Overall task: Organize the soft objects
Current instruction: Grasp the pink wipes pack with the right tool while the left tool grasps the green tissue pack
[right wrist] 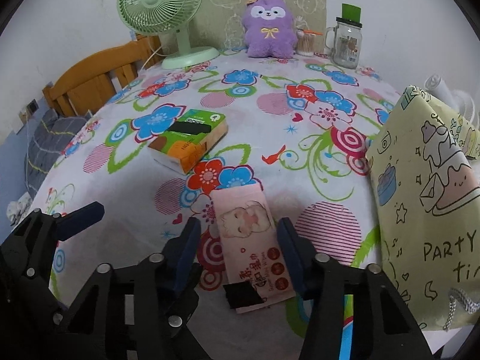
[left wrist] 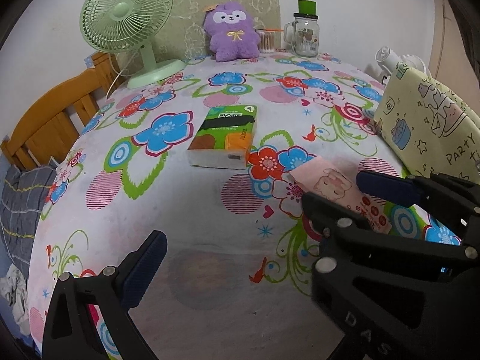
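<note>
Sorting looks barely begun: right claw (right wrist: 238,241) straddles the pink wipes pack (right wrist: 253,240) unclenched near the worktop's front edge, left claw (left wrist: 237,252) released, green tissue pack (left wrist: 223,136) mid-worktop untouched.

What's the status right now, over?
Right gripper open, straddling flat pink wipes packet. Left gripper open, empty. Green tissue pack beyond, clear.

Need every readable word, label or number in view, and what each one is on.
"PARTY ti": yellow gift bag.
"DAS": right gripper body, left wrist view.
Pink wipes pack: red print too blurred.
Green tissue pack: QR code, small print unreadable.
Jar label: too small.
</note>
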`<act>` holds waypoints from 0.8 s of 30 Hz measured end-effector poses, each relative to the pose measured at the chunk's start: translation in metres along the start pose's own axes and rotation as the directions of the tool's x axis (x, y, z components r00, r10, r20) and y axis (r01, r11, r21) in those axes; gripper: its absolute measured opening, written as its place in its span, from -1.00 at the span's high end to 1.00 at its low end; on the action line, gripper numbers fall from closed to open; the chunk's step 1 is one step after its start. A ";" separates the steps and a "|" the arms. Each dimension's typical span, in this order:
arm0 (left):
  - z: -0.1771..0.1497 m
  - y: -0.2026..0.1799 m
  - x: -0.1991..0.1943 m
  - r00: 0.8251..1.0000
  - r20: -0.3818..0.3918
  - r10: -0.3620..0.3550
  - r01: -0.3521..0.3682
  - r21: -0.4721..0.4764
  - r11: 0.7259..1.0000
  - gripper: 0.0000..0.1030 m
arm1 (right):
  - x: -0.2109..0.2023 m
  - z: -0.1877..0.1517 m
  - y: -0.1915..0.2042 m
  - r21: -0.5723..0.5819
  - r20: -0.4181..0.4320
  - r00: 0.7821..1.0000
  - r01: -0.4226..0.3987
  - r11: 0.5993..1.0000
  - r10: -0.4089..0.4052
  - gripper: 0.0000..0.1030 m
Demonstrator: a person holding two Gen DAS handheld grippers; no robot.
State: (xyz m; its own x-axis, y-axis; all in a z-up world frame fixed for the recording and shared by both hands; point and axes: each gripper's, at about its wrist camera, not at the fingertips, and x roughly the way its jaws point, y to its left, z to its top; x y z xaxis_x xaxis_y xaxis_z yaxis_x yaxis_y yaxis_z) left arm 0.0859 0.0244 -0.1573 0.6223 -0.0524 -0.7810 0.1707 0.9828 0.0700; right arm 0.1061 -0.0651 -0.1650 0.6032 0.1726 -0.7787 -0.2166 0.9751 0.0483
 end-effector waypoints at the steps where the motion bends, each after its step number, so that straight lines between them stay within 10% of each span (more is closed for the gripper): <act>1: 0.000 0.000 0.001 1.000 -0.002 0.001 -0.001 0.000 1.000 -0.99 | 0.001 0.000 0.000 -0.009 0.003 1.000 0.009 1.000 -0.009 0.05; 24: 0.030 -0.004 0.009 1.000 0.029 0.010 -0.011 0.021 1.000 -0.99 | 0.012 0.023 -0.023 0.068 0.004 1.000 0.015 0.998 -0.015 0.19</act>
State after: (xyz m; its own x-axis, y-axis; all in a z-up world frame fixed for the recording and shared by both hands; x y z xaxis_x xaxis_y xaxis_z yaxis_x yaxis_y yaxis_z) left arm 0.1135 0.0151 -0.1455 0.6458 -0.0476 -0.7620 0.1798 0.9795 0.0912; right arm 0.1358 -0.0818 -0.1614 0.6095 0.1581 -0.7769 -0.1549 0.9848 0.0789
